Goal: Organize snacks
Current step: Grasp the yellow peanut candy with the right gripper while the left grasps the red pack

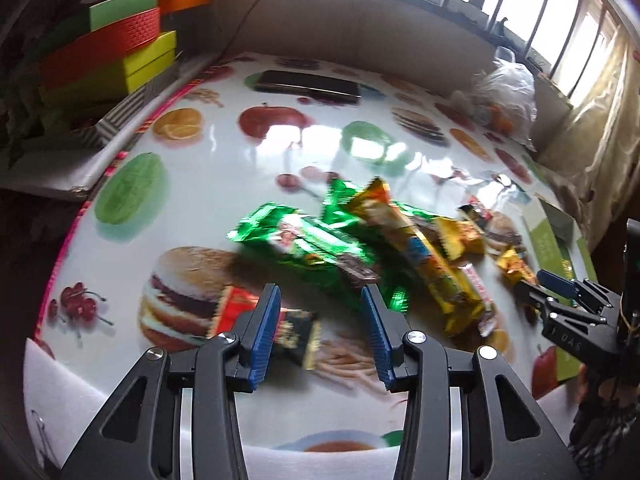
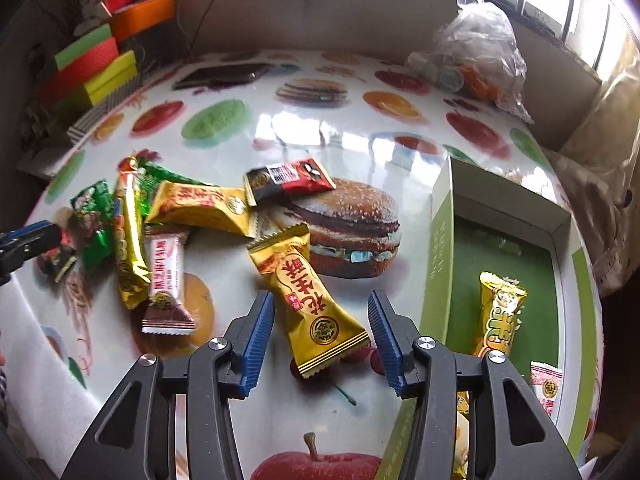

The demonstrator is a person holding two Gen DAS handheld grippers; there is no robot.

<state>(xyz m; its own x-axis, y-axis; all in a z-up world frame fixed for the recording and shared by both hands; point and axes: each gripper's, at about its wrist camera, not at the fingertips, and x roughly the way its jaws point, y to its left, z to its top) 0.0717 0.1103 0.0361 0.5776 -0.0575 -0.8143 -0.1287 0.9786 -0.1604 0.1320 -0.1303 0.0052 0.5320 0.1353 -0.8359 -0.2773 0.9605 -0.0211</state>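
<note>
Glossy fruit-and-burger-print table [image 2: 328, 128]: loose snack packets heaped mid-table. Right gripper [image 2: 322, 340], jaws parted, straddles a gold peanut-candy packet [image 2: 316, 312] without pressing it. Left gripper [image 1: 320, 328], jaws parted, hovers over a red-and-black packet [image 1: 288, 332]. Green box [image 2: 440, 248] at the right edge holds a gold bar [image 2: 500, 312].

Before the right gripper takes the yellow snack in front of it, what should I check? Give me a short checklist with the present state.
1. right gripper jaws open: ok.
2. yellow snack lies between the fingers: ok.
3. Snack free of other packs: ok, it lies apart.
4. green box open, with room inside: ok.
5. left gripper clear of this snack: ok, it is over the red and black pack.
</note>
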